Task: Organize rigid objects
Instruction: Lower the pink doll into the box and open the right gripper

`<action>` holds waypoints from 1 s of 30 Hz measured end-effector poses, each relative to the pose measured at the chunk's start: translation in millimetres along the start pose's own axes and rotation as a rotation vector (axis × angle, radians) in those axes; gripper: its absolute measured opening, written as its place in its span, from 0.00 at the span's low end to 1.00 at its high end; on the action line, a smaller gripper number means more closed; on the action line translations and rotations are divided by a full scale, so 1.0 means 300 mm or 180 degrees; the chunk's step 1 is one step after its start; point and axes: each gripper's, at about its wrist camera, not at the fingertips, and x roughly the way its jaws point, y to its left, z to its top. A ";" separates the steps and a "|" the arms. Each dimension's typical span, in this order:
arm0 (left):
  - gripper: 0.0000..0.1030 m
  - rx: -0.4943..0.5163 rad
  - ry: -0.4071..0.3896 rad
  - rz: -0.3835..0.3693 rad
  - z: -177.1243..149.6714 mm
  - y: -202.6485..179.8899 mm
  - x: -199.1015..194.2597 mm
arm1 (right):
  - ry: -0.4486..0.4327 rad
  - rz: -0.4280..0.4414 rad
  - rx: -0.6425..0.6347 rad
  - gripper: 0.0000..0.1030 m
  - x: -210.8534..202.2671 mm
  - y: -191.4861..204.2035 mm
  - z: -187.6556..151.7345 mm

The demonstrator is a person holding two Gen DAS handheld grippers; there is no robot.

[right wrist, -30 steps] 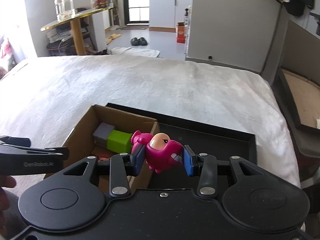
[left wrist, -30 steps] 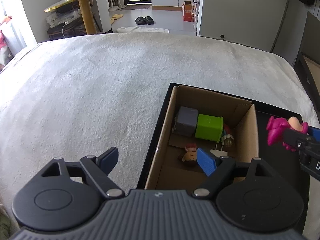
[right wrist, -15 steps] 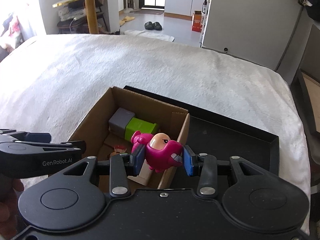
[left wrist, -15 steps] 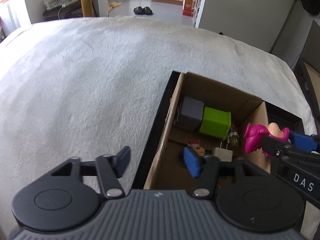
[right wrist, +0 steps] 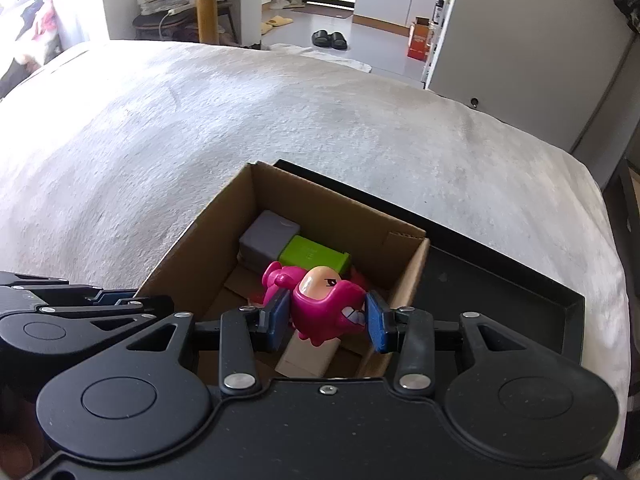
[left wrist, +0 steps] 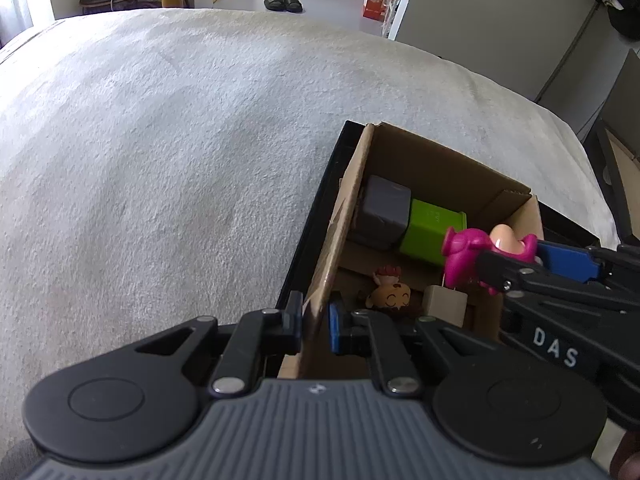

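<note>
An open cardboard box (left wrist: 344, 216) (right wrist: 208, 232) sits in a black tray (right wrist: 500, 276) on the white bed cover. My left gripper (left wrist: 314, 322) is shut on the box's near left wall, one pad outside and one inside. My right gripper (right wrist: 326, 316) is shut on a magenta toy figure (right wrist: 324, 306) (left wrist: 476, 252) and holds it above the inside of the box. In the box lie a grey cube (left wrist: 386, 210) (right wrist: 268, 240), a green block (left wrist: 430, 228) (right wrist: 316, 254), a small orange figure (left wrist: 390, 290) and a beige block (left wrist: 446, 304) (right wrist: 308, 356).
The black tray's right half (right wrist: 520, 304) lies bare beside the box. The white cover (left wrist: 160, 160) stretches far to the left and back. Beyond the bed are a wooden table leg (right wrist: 206, 4), black slippers (right wrist: 330, 39) and a grey cabinet (right wrist: 532, 28).
My left gripper sank toward the box and its jaws shut on the near left wall. My right gripper carried the magenta figure leftward from over the tray to above the box.
</note>
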 end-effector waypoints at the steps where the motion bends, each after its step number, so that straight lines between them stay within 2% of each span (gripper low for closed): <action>1: 0.12 -0.0007 0.0001 -0.0003 0.000 0.001 -0.001 | 0.0002 -0.0001 -0.0022 0.39 0.003 0.005 0.004; 6: 0.12 -0.0054 0.0005 -0.0012 0.000 0.004 0.000 | -0.0056 0.0001 -0.0133 0.39 0.004 0.029 0.031; 9: 0.12 -0.0082 0.0015 -0.0016 0.001 0.007 0.002 | -0.0229 0.0085 -0.0249 0.40 -0.013 0.045 0.055; 11: 0.12 -0.0092 0.0025 -0.0019 0.002 0.008 0.001 | -0.0289 0.0037 -0.0367 0.49 -0.026 0.059 0.062; 16: 0.13 -0.0096 0.0061 0.0018 0.004 0.002 -0.003 | -0.0288 0.0001 -0.0354 0.54 -0.048 0.046 0.064; 26: 0.17 -0.0036 0.0060 0.0151 -0.002 -0.022 -0.062 | -0.0314 -0.0100 -0.0256 0.74 -0.119 0.002 0.009; 30: 0.26 0.0027 0.0010 0.0186 -0.015 -0.041 -0.108 | -0.0380 -0.0179 -0.0183 0.82 -0.160 -0.018 -0.012</action>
